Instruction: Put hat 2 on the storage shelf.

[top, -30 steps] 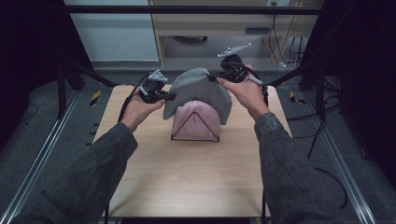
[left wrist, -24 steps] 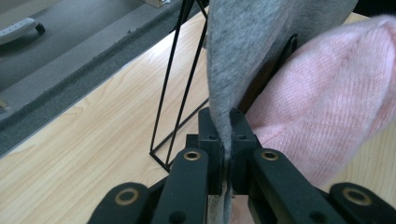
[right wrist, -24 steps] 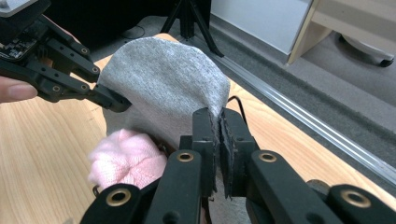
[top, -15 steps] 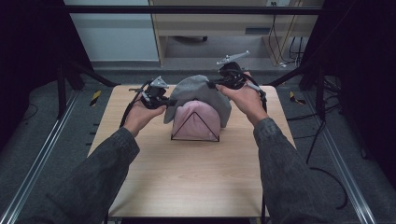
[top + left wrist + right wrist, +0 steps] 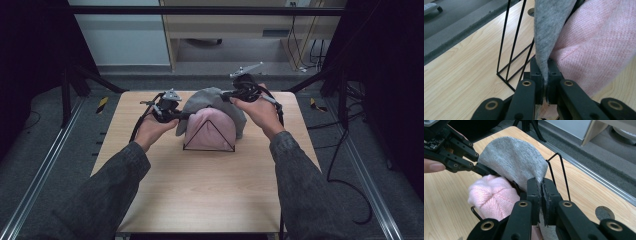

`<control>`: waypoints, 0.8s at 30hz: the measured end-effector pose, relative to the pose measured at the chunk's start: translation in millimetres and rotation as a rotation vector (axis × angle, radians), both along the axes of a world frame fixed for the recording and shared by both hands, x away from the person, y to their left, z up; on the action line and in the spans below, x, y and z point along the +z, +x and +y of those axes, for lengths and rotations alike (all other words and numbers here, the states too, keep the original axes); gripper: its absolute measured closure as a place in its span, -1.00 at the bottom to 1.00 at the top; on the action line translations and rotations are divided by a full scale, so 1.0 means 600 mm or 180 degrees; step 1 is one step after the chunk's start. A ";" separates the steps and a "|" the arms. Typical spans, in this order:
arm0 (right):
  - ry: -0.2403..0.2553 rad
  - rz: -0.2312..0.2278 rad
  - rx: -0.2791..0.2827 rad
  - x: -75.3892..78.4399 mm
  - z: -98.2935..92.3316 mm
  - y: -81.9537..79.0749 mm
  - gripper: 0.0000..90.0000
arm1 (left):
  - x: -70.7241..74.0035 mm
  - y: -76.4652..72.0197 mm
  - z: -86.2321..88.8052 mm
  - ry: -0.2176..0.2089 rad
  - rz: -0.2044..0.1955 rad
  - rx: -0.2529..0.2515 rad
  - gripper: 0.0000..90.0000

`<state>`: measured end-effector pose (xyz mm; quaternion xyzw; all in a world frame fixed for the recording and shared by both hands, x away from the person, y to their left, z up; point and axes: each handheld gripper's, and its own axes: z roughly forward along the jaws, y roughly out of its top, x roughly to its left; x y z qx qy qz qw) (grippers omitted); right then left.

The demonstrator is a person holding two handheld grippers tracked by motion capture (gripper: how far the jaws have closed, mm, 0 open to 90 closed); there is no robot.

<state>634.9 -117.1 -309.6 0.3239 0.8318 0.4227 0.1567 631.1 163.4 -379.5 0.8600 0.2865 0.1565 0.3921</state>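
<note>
A grey knit hat (image 5: 210, 101) hangs stretched between my two grippers over a black wire rack (image 5: 208, 141) at the back of the table. A pink knit hat (image 5: 209, 131) sits on that rack under the grey one. My left gripper (image 5: 176, 116) is shut on the grey hat's left edge (image 5: 544, 50), beside the pink hat (image 5: 596, 47) and the rack's wires (image 5: 510, 47). My right gripper (image 5: 227, 95) is shut on the grey hat's right edge (image 5: 516, 160). In the right gripper view the pink hat (image 5: 492, 197) lies below the grey hat, with the left gripper (image 5: 482, 168) across from it.
The wooden table (image 5: 200, 190) has bare room in front of the rack. A round cable hole (image 5: 604, 213) sits near its back edge. Black frame legs (image 5: 75, 80) and cables (image 5: 345, 145) stand around the table; a desk (image 5: 240, 30) is behind.
Both hands have come down with the grey hat, lowering it over the pink hat on the rack. Both grippers stay shut on its edges.
</note>
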 end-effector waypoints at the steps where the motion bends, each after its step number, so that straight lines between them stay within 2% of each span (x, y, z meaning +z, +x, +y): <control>1: 0.0001 0.0007 0.0006 -0.001 0.000 0.000 0.91 | 0.000 0.000 0.000 -0.0001 0.0004 0.0004 0.92; 24: -0.0018 0.0042 0.0001 -0.011 0.003 -0.001 0.91 | -0.013 0.001 0.004 -0.0011 0.0036 0.0017 0.92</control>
